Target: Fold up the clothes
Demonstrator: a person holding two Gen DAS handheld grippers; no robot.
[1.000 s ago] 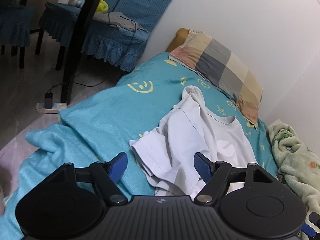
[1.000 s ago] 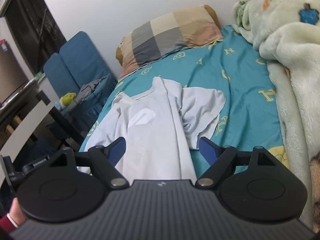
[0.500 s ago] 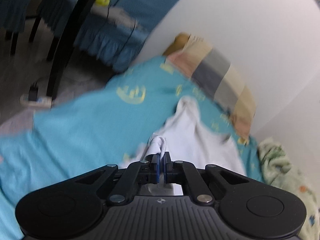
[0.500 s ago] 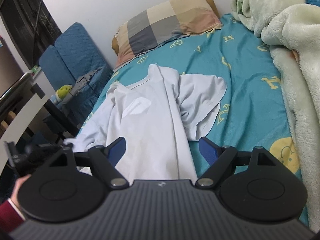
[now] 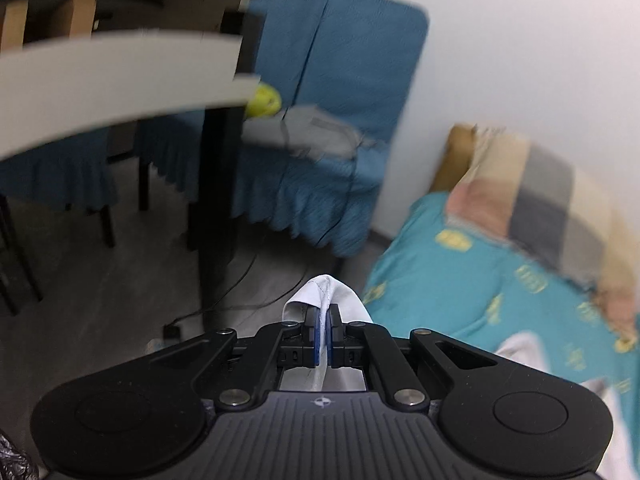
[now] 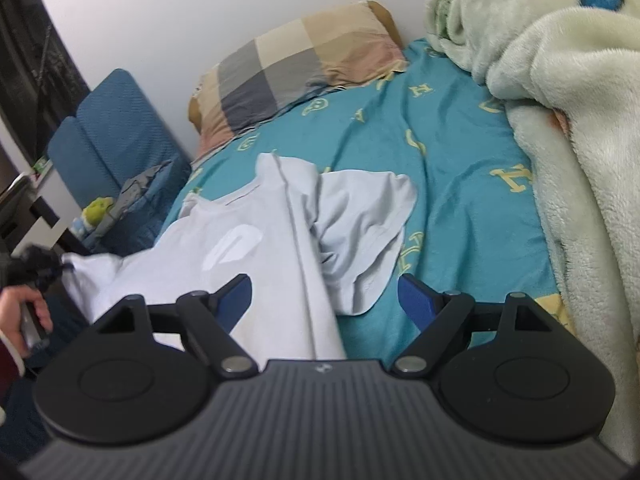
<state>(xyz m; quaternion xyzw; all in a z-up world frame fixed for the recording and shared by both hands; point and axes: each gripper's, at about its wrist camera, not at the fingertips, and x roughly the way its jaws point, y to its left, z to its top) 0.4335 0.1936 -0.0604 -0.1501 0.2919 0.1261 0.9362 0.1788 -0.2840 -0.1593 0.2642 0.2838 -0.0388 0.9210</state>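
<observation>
A white T-shirt (image 6: 256, 248) lies crumpled on the teal bedsheet (image 6: 460, 160), with a long fold down its middle and one sleeve spread to the right. My left gripper (image 5: 325, 330) is shut on a bunched edge of the T-shirt (image 5: 326, 290) and holds it out past the bed's side, over the floor. In the right wrist view the left gripper (image 6: 36, 270) shows at the far left, pulling the shirt's edge taut. My right gripper (image 6: 324, 298) is open and empty, low over the shirt's near part.
A checked pillow (image 6: 296, 64) lies at the head of the bed. A fluffy pale green blanket (image 6: 560, 100) is heaped along the right side. Left of the bed stand a blue-covered chair (image 5: 340, 120), a dark table leg (image 5: 216, 208) and a white tabletop (image 5: 112, 76).
My left gripper closed on the shirt's edge and pulled it left, off the bed's side, turning toward the chair. The shirt's left side has stretched out. My right gripper stayed open and moved closer.
</observation>
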